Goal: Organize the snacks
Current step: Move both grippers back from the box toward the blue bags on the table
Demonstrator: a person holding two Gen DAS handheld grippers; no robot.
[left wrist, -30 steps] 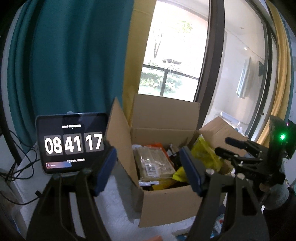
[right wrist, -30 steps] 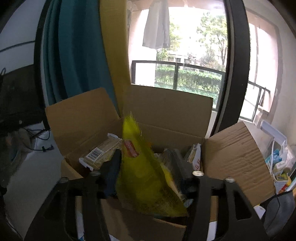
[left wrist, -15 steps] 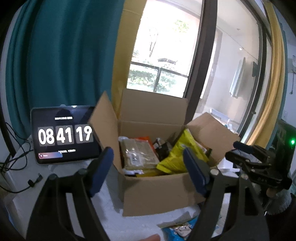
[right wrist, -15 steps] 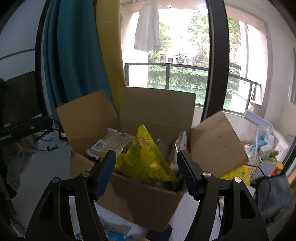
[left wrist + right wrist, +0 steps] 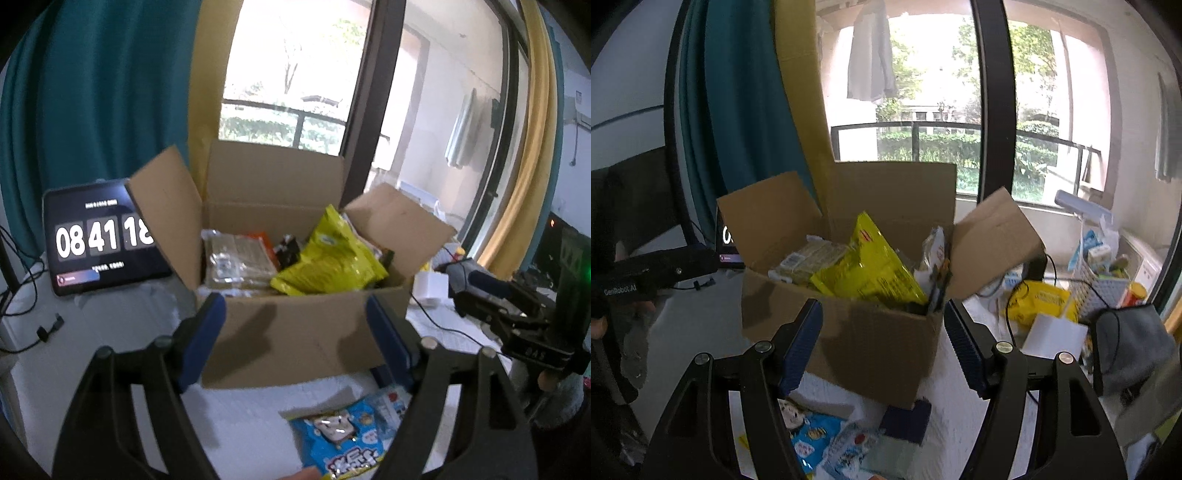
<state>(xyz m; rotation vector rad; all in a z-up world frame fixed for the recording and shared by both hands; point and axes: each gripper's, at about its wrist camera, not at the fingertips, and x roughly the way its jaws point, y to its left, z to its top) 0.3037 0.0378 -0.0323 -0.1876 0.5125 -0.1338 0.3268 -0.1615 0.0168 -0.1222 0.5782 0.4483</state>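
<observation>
An open cardboard box (image 5: 295, 332) stands on the white table, filled with snacks. A yellow bag (image 5: 328, 262) leans on top, beside a clear cracker pack (image 5: 236, 258). My left gripper (image 5: 291, 306) is open in front of the box's near wall, with nothing between its fingers. My right gripper (image 5: 882, 314) is also open and empty, facing the box's (image 5: 871, 347) near corner. The yellow bag (image 5: 871, 269) rests inside the box. Blue snack packets (image 5: 340, 439) lie on the table below the left gripper. From the right wrist, the blue packets (image 5: 812, 435) lie beside a dark blue carton (image 5: 908, 417).
A tablet clock (image 5: 99, 240) leans behind the box on the left, with cables (image 5: 22, 266) near it. To the right are a white basket (image 5: 1104, 280) of items, a yellow packet (image 5: 1045, 299), a white block (image 5: 1056, 336) and a grey cloth (image 5: 1134, 343).
Both grippers have drawn back from the box. The yellow bag that was between the right fingers now lies in the box. Blue packets have come into view on the table.
</observation>
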